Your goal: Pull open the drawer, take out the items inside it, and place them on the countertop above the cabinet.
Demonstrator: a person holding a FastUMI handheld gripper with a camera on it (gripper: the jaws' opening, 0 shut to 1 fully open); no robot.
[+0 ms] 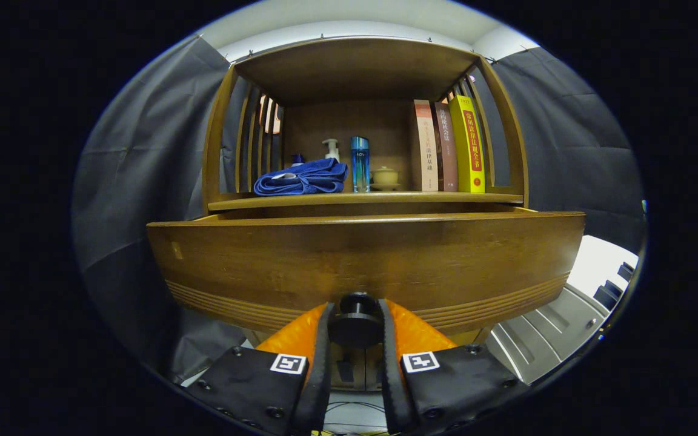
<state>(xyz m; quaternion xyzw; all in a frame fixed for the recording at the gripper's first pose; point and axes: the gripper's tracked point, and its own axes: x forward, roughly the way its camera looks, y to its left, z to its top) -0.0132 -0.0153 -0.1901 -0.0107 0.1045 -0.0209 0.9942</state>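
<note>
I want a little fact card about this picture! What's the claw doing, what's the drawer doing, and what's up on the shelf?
claw: claw closed on the round drawer knob, one finger each side
drawer: drawer front pulled out from the cabinet; inside hidden from here
countertop: countertop above the drawer
on it, behind the drawer front: blue cloth, pump bottle, blue bottle, small lidded pot, three upright books
</note>
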